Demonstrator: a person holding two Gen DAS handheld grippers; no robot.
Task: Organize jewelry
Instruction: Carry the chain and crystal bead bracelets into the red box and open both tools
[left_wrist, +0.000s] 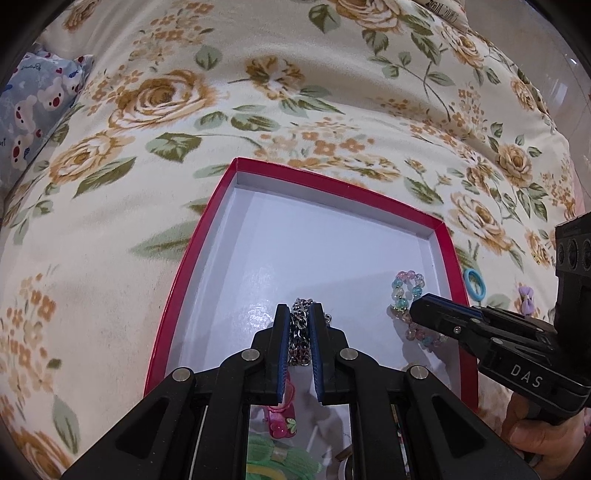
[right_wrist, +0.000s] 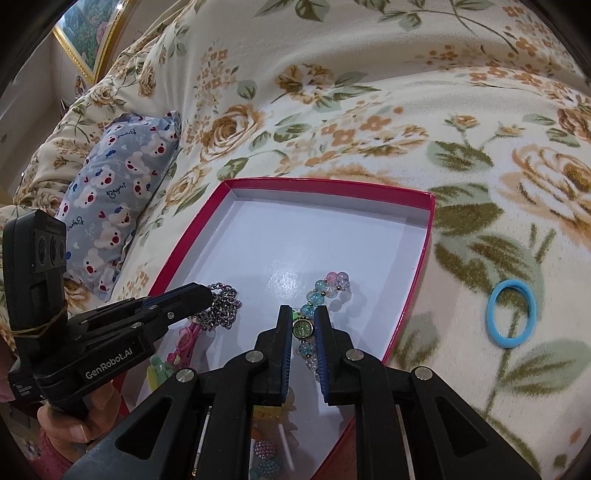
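A red box (left_wrist: 332, 192) (right_wrist: 325, 183) with a white inside lies on a floral blanket. My left gripper (left_wrist: 300, 314) (right_wrist: 208, 293) is shut on a silver chain (left_wrist: 299, 332) (right_wrist: 221, 306) low over the box floor. My right gripper (right_wrist: 302, 314) (left_wrist: 415, 308) is shut on a pastel beaded bracelet watch (right_wrist: 327, 288) (left_wrist: 406, 288) inside the box near its right wall. A pink hair clip (left_wrist: 280, 417) (right_wrist: 184, 339) and green items (left_wrist: 280, 454) lie at the near end of the box, partly hidden by the grippers.
A blue ring (right_wrist: 511, 314) (left_wrist: 474, 284) lies on the blanket right of the box. A small purple bow (left_wrist: 526, 301) lies beyond it. A grey bear-print pillow (right_wrist: 118, 192) (left_wrist: 33, 110) sits at the left. A framed picture (right_wrist: 88, 33) stands behind.
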